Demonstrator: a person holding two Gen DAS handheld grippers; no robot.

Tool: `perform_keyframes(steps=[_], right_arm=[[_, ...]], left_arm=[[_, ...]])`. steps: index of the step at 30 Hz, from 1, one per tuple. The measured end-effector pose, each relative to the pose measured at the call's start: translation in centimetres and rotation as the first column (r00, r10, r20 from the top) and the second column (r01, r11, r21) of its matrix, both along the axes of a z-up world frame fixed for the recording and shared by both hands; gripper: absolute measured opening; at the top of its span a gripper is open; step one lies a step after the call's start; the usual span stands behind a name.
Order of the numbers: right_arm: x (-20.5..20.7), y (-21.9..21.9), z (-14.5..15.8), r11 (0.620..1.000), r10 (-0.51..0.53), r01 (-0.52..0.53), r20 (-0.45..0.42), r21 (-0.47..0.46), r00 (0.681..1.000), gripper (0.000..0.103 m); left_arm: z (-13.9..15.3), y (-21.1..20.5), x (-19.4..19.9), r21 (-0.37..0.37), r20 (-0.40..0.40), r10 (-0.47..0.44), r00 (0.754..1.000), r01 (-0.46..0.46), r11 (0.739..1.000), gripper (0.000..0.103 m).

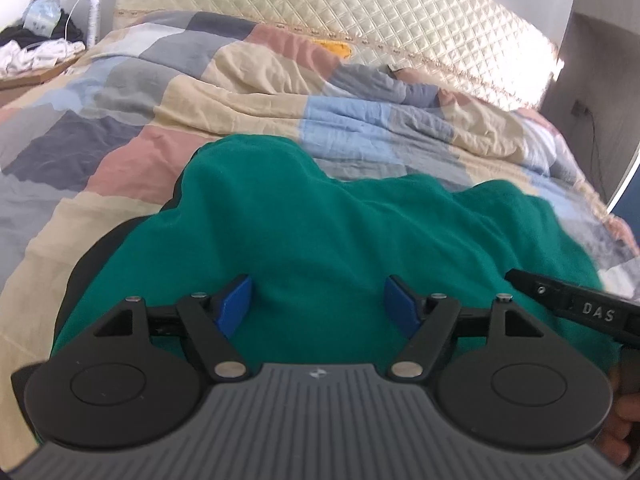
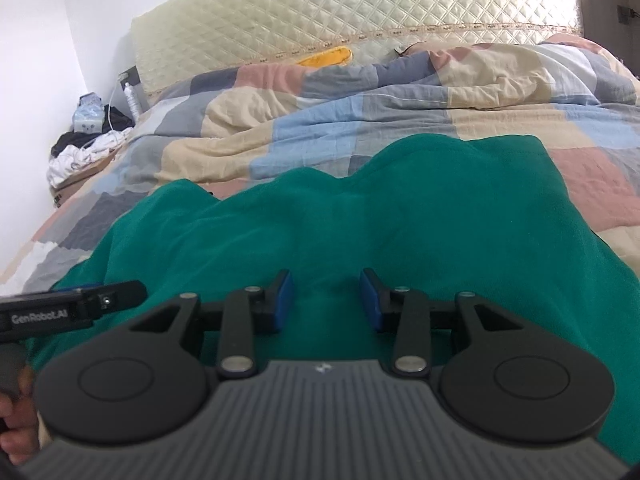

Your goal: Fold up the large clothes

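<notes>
A large green garment (image 1: 340, 232) lies spread on the bed; it also fills the lower middle of the right wrist view (image 2: 340, 224). My left gripper (image 1: 318, 300) is open, its blue pads apart just above the near part of the garment, holding nothing. My right gripper (image 2: 326, 300) is open over the garment too, also empty. The right gripper's black body (image 1: 576, 308) shows at the right edge of the left wrist view, and the left gripper's body (image 2: 72, 308) at the left edge of the right wrist view.
A patchwork quilt (image 1: 200, 92) covers the bed under the garment, bunched toward the quilted cream headboard (image 1: 360, 8). A yellow object (image 2: 326, 56) lies by the headboard. A bedside stand (image 2: 80, 152) at the left holds clothes and a bottle.
</notes>
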State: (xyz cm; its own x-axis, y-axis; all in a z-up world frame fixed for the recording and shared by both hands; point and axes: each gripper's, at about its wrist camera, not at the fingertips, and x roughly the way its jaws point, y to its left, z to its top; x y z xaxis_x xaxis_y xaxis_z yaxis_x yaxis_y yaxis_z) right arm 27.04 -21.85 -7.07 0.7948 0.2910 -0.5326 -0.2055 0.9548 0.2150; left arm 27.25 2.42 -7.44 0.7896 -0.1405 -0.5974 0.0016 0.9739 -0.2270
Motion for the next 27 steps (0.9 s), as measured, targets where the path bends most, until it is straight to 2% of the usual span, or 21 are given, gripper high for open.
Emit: perform_keyframes(steps=[6,10,12,16,20,22,23,24,26,27], right_arm=[[-2.1,-2.4,1.1,0.982,-0.014,0.022,-0.046,0.187,0.999,0.041],[-4.6,-3.3,2.1,0.970,-0.021,0.037,-0.068,0.239,0.997,0.041],[-5.7,-3.7,2.4,0.961,-0.022,0.044,-0.084,0.274,0.996,0.041],[-7.8,-4.6,2.5,0.925,-0.022,0.074,-0.142,0.373,0.990,0.041],[-9.2,-5.5,1.6,0.851,0.026,0.095,-0.221,0.517,0.975,0.041],[-9.6,-5.6,0.7,0.819,0.036,0.124,-0.266,0.560,0.963,0.042],[-9.7,-5.6,0.2,0.805,0.042,0.138,-0.288,0.577,0.957,0.048],[-9.7,-5.6,-0.2,0.792,0.048,0.152,-0.309,0.591,0.950,0.063],[-9.5,-5.6,-1.2,0.757,0.051,0.191,-0.348,0.625,0.936,0.083],[-9.4,-5.6,-1.7,0.738,0.057,0.209,-0.368,0.642,0.928,0.085]], left_arm=[[1.6,0.7,-4.2,-0.100,0.004,0.032,0.999,-0.031,0.994,0.077],[2.3,1.3,-6.8,-0.191,-0.040,0.047,0.998,-0.054,0.980,0.077],[2.2,2.0,-7.9,-0.261,-0.074,0.071,0.995,-0.088,0.961,0.077],[1.7,3.5,-9.8,-0.400,-0.156,0.116,0.981,-0.170,0.901,0.077],[0.4,4.7,-11.1,-0.491,-0.234,0.141,0.962,-0.242,0.837,0.080],[-0.9,5.0,-11.2,-0.525,-0.284,0.144,0.948,-0.280,0.804,0.081],[-1.5,5.2,-11.2,-0.536,-0.312,0.149,0.938,-0.303,0.788,0.081],[-2.2,5.4,-11.1,-0.543,-0.347,0.159,0.924,-0.336,0.770,0.082],[-3.4,5.9,-11.0,-0.552,-0.394,0.176,0.902,-0.385,0.739,0.083],[-3.8,6.2,-11.1,-0.563,-0.406,0.187,0.894,-0.406,0.720,0.083]])
